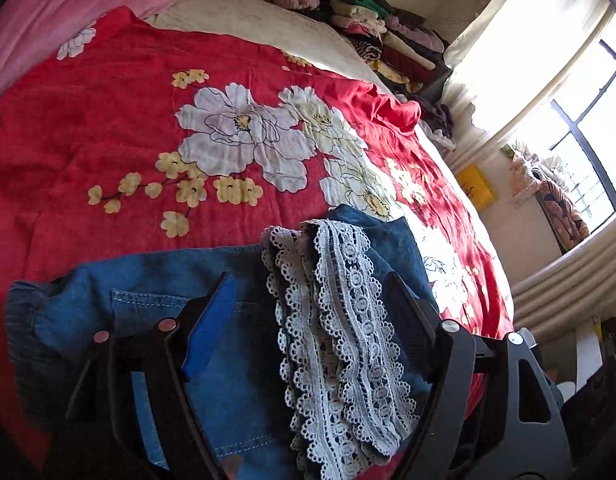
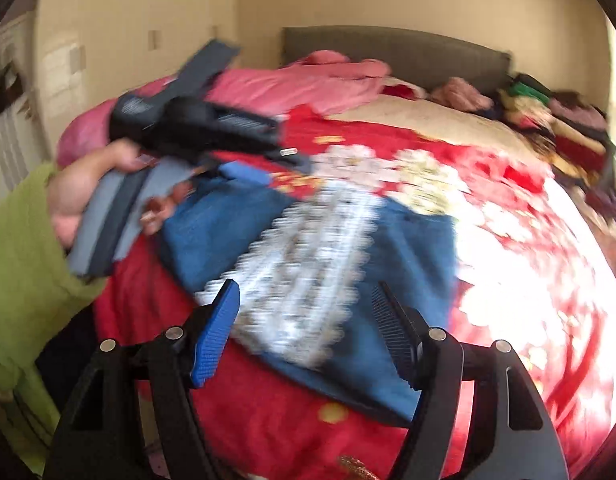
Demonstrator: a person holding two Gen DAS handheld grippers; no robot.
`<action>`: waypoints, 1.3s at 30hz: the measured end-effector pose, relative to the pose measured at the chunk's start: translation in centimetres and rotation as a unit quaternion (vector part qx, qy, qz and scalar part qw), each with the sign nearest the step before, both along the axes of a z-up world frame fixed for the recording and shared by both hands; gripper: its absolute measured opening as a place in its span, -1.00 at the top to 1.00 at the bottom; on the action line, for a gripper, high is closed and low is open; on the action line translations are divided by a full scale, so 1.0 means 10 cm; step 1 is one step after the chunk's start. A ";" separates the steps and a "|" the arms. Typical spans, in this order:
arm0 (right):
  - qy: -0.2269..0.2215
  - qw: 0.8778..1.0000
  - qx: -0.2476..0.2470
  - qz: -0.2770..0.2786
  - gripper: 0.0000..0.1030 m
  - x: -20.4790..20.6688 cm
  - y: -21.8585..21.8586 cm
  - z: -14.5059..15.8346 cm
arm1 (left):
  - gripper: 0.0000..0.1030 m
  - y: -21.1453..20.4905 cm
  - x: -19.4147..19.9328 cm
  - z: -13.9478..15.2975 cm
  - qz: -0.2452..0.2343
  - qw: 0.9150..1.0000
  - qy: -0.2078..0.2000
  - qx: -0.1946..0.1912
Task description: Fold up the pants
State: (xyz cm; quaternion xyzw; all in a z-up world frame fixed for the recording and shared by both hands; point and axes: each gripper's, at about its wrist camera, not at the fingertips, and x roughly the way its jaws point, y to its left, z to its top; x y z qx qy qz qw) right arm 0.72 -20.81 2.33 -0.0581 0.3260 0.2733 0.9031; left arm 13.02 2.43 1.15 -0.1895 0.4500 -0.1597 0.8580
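A: How wide is the left gripper [image 1: 308, 280]?

B: Spread wide, nothing pinched. Its blue-padded finger [image 1: 212, 324] and black ribbed finger [image 1: 407, 304] straddle the folded blue denim pants [image 1: 156, 320], with the white crocheted lace trim [image 1: 339, 340] running up between them. I cannot tell whether the pads touch the cloth.

A: And the right gripper [image 2: 308, 308]?

B: Also wide apart, holding nothing. That view is blurred, but the pants [image 2: 228, 224] lie just ahead of its tips, lace [image 2: 304, 264] uppermost.

A: Where does the garment lie?

B: On the red bedspread with large white and yellow flowers [image 1: 108, 120], near its closer edge. The left gripper's body [image 2: 196, 120] hangs over the far side of the pants, held by a hand [image 2: 80, 184] in a green sleeve [image 2: 20, 264]. A stack of folded clothes [image 1: 387, 36] lies well apart by the headboard.
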 end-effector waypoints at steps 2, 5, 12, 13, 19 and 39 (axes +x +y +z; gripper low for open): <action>0.021 0.999 0.011 -0.036 -0.31 0.15 -0.21 -0.04 | -0.33 -0.09 0.06 -0.03 -0.008 1.000 0.004 0.003; 0.024 0.999 0.005 -0.044 -0.31 0.13 -0.34 -0.07 | -0.33 -0.25 0.15 -0.10 -0.021 1.000 0.014 0.018; -0.023 0.994 -0.061 0.093 -0.04 -0.25 0.12 -0.14 | 0.15 -0.40 0.42 -0.32 -0.012 0.996 0.040 0.073; -0.020 0.991 -0.072 0.107 0.14 -0.28 0.21 -0.18 | 0.23 -0.40 0.43 -0.33 -0.010 0.996 0.040 0.080; 0.002 0.981 -0.117 0.155 0.27 -0.26 0.60 -0.40 | 0.32 -0.35 0.42 -0.31 -0.012 0.996 0.039 0.074; 0.092 0.980 -0.047 0.171 0.56 -0.12 0.98 -0.40 | 0.19 -0.17 0.30 -0.26 -0.006 0.998 0.030 0.061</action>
